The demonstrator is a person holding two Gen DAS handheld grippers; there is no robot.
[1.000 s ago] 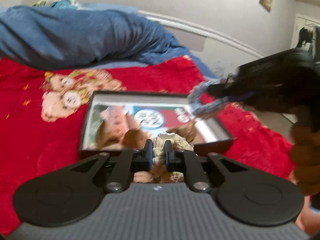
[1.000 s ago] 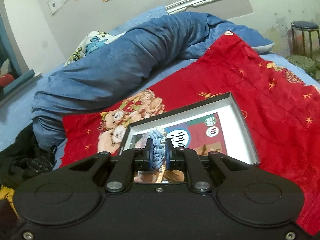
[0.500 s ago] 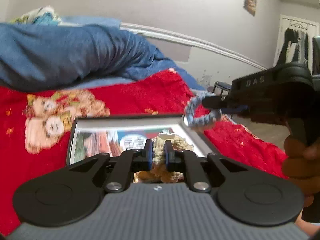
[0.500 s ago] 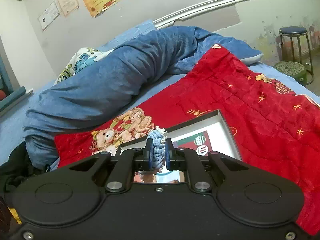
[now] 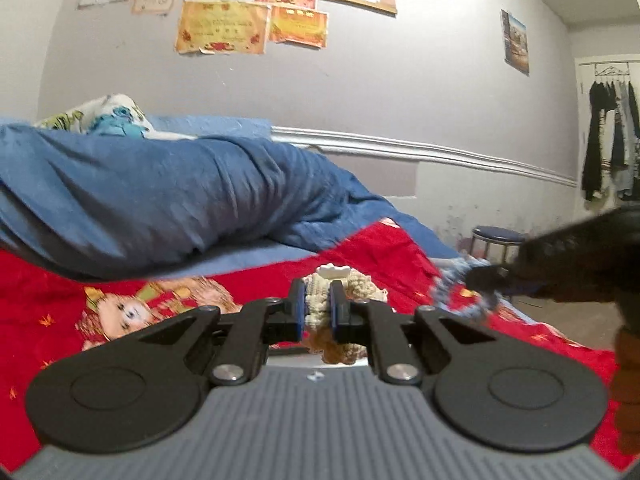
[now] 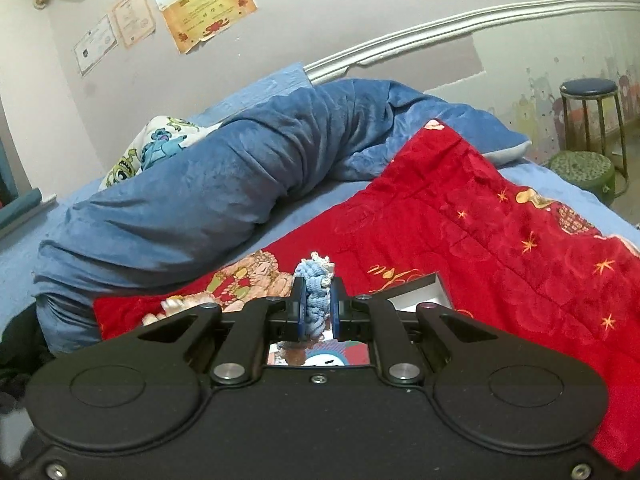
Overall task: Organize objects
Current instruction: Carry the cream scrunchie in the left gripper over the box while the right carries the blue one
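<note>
Crocheted pieces, a cream one [image 5: 320, 304] pinched in the left gripper [image 5: 318, 312] and a blue one [image 6: 316, 304] pinched in the right gripper [image 6: 317, 310], have both risen off the shallow box [image 6: 424, 294] on the red blanket [image 6: 500, 240], so I judge they are being carried elsewhere.

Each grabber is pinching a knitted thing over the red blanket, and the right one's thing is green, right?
Not green. The right gripper pinches a blue knitted piece, as the right wrist view shows. The rest holds: the left gripper pinches a cream knitted piece, both over the red blanket.
</note>
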